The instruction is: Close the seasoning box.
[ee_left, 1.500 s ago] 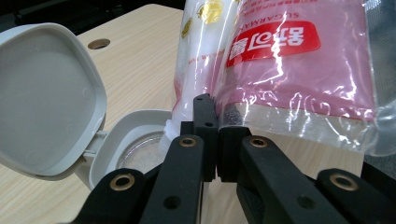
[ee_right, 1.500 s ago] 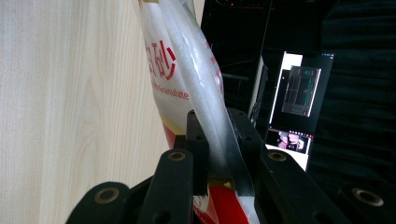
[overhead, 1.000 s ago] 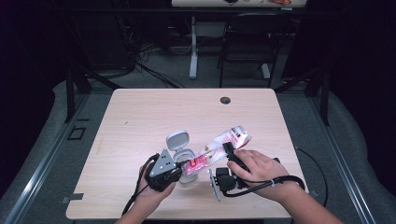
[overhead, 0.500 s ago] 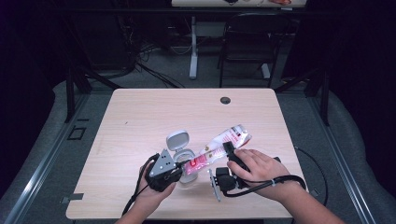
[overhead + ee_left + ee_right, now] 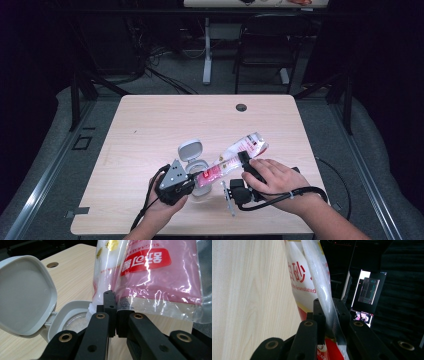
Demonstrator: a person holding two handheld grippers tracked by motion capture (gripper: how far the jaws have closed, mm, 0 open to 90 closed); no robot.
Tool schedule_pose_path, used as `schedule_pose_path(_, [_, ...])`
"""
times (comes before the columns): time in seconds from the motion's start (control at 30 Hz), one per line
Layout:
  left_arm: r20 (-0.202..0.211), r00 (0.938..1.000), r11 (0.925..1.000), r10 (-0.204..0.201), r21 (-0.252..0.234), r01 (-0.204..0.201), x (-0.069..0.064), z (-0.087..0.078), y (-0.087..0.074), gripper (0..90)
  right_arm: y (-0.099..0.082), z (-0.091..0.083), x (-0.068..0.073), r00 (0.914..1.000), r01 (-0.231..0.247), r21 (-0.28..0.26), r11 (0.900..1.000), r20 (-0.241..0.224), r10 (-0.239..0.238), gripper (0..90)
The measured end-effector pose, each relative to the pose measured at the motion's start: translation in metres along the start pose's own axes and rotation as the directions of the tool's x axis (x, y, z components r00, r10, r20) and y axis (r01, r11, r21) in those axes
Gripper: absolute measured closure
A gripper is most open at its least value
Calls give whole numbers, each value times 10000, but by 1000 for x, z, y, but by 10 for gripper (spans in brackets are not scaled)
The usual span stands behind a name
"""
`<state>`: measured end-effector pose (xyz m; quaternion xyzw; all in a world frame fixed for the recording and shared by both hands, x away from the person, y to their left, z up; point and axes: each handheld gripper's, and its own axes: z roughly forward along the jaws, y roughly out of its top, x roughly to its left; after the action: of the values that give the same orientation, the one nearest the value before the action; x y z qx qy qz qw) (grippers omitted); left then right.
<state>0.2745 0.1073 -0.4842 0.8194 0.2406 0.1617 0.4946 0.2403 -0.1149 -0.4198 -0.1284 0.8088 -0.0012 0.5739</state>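
A clear bag of white sugar with red and pink print (image 5: 241, 149) hangs tilted over the near middle of the table, its low end over a white container. The container's flip lid (image 5: 190, 150) stands open. My left gripper (image 5: 196, 178) is shut on the bag's low end. In the left gripper view its jaws (image 5: 113, 298) pinch the plastic edge just above the container's round mouth (image 5: 75, 323), with the lid (image 5: 23, 295) at the left. My right gripper (image 5: 243, 159) is shut on the bag's middle edge; in the right gripper view the bag (image 5: 305, 282) passes between the closed jaws (image 5: 327, 302).
The wooden table (image 5: 150, 125) has a round cable hole (image 5: 241, 107) near its far edge. A dark chair (image 5: 265, 45) and a desk leg (image 5: 206, 50) stand beyond it. A lit screen (image 5: 367, 292) shows off the table in the right gripper view. Cables trail from both grippers.
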Motion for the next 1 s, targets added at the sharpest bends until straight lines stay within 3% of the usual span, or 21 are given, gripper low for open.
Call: schedule_pose_path(1.0, [-1, 10000, 10000, -37, 31, 37, 0, 1, -1, 895, 2, 1, -1, 9999, 111, -15, 9999, 40, -111, 827])
